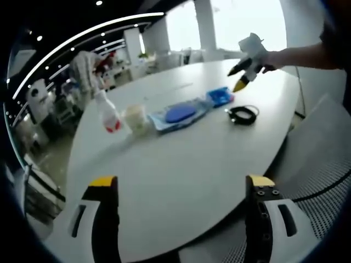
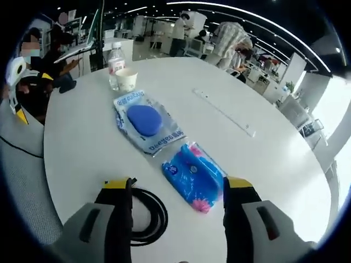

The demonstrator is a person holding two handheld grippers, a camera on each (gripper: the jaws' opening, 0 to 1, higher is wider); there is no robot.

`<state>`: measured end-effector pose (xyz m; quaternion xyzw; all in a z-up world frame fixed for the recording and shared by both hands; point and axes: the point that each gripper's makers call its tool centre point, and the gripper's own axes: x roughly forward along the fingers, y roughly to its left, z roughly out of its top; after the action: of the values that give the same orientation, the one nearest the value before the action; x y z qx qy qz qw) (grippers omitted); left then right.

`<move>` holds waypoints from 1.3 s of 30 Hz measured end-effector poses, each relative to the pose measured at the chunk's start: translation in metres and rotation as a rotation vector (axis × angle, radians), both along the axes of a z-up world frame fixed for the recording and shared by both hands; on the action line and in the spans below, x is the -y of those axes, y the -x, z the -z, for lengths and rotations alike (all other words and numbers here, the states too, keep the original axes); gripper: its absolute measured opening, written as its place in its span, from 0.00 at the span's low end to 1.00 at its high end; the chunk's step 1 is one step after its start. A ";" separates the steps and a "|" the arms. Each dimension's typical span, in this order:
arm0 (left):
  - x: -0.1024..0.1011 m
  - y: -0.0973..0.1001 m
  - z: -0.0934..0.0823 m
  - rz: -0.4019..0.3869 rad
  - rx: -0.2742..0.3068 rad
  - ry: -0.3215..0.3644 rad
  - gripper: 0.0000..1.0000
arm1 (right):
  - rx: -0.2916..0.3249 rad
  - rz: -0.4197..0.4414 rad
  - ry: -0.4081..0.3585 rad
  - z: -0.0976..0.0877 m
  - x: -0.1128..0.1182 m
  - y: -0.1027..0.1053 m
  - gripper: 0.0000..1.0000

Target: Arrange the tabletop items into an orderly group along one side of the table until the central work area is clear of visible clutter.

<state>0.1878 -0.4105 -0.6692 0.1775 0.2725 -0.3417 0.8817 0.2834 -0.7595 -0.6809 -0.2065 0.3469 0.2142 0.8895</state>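
- I read my left gripper (image 1: pixel 181 189) as spread wide, yellow-tipped jaws empty, above the near edge of the round white table (image 1: pixel 181 164).
- My right gripper (image 2: pixel 178 189) is also wide apart and holds nothing; its jaws flank the bright blue soft pack (image 2: pixel 193 175), and the coiled black cable (image 2: pixel 145 216) lies just beside the left jaw.
- Further along the row I see the flat clear pouch with a blue oval pad (image 2: pixel 145 121), then the white paper cup (image 2: pixel 126 80) and the clear plastic water bottle (image 2: pixel 115 63), near each other.
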 end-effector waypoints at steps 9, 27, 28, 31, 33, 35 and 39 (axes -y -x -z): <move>0.000 0.000 0.000 -0.003 0.001 0.004 0.93 | 0.024 0.045 -0.049 0.003 0.002 0.010 0.73; 0.000 0.000 0.000 -0.002 0.005 0.006 0.93 | 0.074 0.116 -0.182 -0.005 -0.007 0.041 0.86; 0.000 0.000 0.000 -0.002 0.006 0.006 0.93 | 0.074 0.120 -0.192 -0.005 -0.008 0.043 0.87; 0.000 0.000 0.000 -0.003 0.007 0.006 0.93 | 0.083 0.131 -0.207 -0.006 -0.009 0.047 0.88; 0.001 0.000 -0.001 -0.003 0.008 0.008 0.93 | 0.084 0.137 -0.223 -0.006 -0.010 0.051 0.90; 0.001 -0.001 -0.001 -0.003 0.008 0.007 0.93 | 0.084 0.142 -0.233 -0.005 -0.012 0.055 0.91; 0.001 -0.001 -0.001 -0.003 0.009 0.006 0.93 | 0.087 0.147 -0.238 -0.005 -0.013 0.062 0.93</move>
<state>0.1886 -0.4112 -0.6684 0.1758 0.2677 -0.3406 0.8840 0.2211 -0.7460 -0.6762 -0.0828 0.2943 0.1792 0.9351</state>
